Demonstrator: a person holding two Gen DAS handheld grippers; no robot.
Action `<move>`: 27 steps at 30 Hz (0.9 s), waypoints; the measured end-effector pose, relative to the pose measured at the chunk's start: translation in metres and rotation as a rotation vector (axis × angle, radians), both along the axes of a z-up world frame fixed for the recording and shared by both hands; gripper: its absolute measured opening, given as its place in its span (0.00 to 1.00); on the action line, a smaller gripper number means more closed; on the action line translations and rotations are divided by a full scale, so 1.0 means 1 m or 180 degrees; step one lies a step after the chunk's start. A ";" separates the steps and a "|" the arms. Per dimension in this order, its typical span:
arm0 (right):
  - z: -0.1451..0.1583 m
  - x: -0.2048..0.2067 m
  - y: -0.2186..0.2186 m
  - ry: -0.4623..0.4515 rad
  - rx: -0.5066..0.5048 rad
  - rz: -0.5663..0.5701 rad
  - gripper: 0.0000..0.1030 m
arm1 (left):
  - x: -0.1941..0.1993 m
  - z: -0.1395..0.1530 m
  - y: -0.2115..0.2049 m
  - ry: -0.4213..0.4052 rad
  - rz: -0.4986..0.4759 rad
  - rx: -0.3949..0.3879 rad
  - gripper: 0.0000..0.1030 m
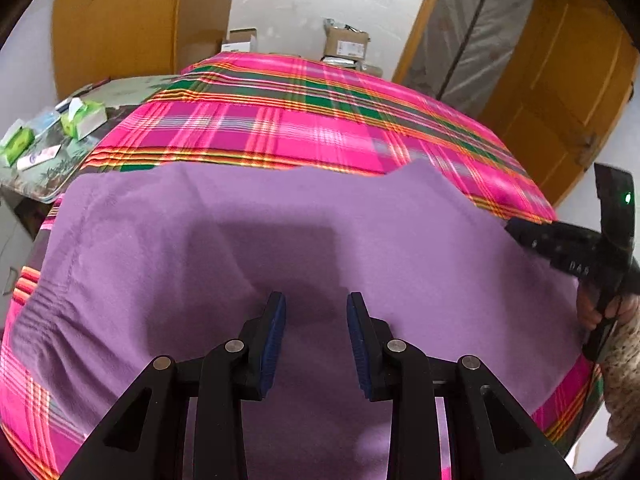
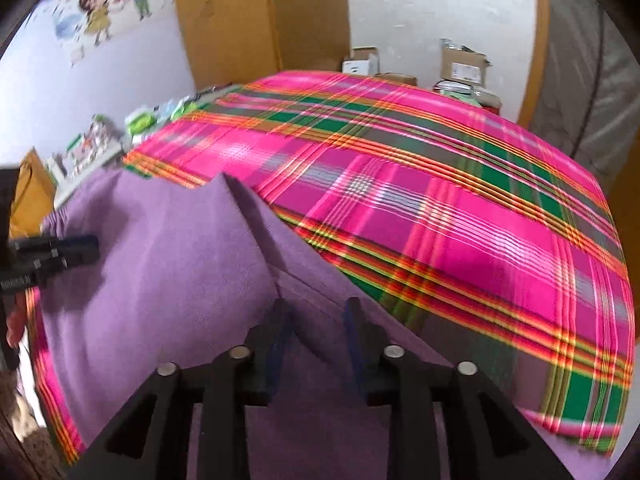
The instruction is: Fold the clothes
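Observation:
A purple fleece garment (image 1: 280,240) lies spread on the pink plaid bedspread (image 1: 304,128). My left gripper (image 1: 316,300) hovers over the middle of the garment, open, with nothing between its blue pads. In the right wrist view the garment (image 2: 160,280) has a raised fold ridge (image 2: 248,216) that runs down to my right gripper (image 2: 316,306). That gripper's jaws stand apart, and purple cloth lies loose between them at the garment's right edge. The right gripper (image 1: 520,232) also shows at the right of the left wrist view, held by a hand (image 1: 600,312). The left gripper (image 2: 90,250) appears at the left edge of the right wrist view.
A side table (image 1: 52,176) with green tissue packs (image 1: 84,118) stands left of the bed. Cardboard boxes (image 1: 346,46) sit past the bed's far end against the wall. A wooden door (image 1: 560,92) is at the right, and a wooden cabinet (image 1: 120,20) at the far left.

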State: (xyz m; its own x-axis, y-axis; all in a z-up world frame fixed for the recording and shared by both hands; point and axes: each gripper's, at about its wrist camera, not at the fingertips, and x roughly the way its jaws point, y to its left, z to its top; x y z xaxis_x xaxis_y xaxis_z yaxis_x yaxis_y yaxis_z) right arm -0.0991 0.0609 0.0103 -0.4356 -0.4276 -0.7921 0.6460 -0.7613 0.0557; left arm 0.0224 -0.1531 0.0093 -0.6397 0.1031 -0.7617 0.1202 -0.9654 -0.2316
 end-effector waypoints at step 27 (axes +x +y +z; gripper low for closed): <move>0.010 -0.011 -0.013 0.0231 0.0114 -0.0182 0.03 | 0.007 0.004 -0.055 0.0214 0.0504 0.0111 0.32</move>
